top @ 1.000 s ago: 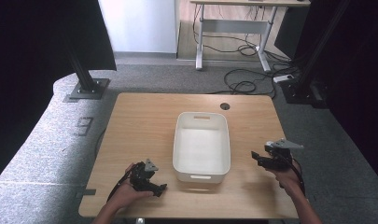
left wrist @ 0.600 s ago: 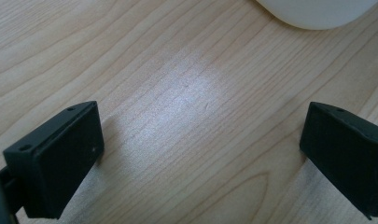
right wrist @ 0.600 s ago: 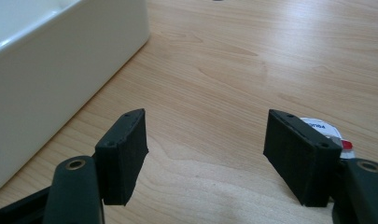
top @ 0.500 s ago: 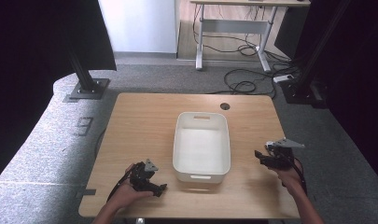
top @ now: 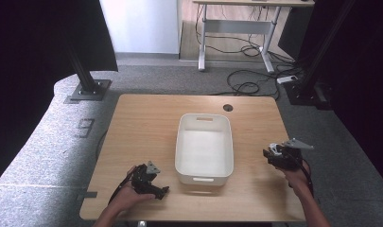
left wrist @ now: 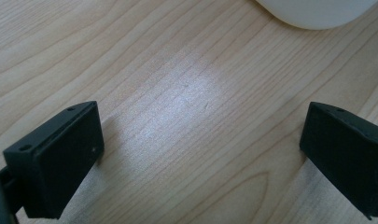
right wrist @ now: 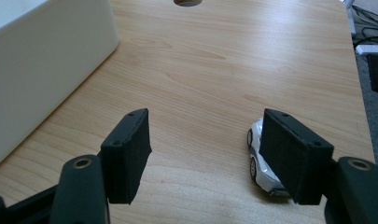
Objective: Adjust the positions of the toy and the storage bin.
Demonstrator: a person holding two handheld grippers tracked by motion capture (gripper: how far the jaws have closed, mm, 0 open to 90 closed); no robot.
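The left gripper sits low at the near left of the wooden table, held in the person's left hand. In the left gripper view its jaws stand wide apart with bare wood between them; the rounded corner of the white bin is cut off by the upper edge, ahead and to the right of the jaws.

The white bin stands mid-table between the two grippers, long axis running away from the person.

The right gripper, held in the right hand, is also spread wide with nothing between its jaws. In the right gripper view a small white toy car lies on the table touching or just beside the right jaw, which hides much of it. Its long axis runs roughly along the jaws; which end is the front is hard to tell. Ahead, at the far edge, a round hole is cut off.
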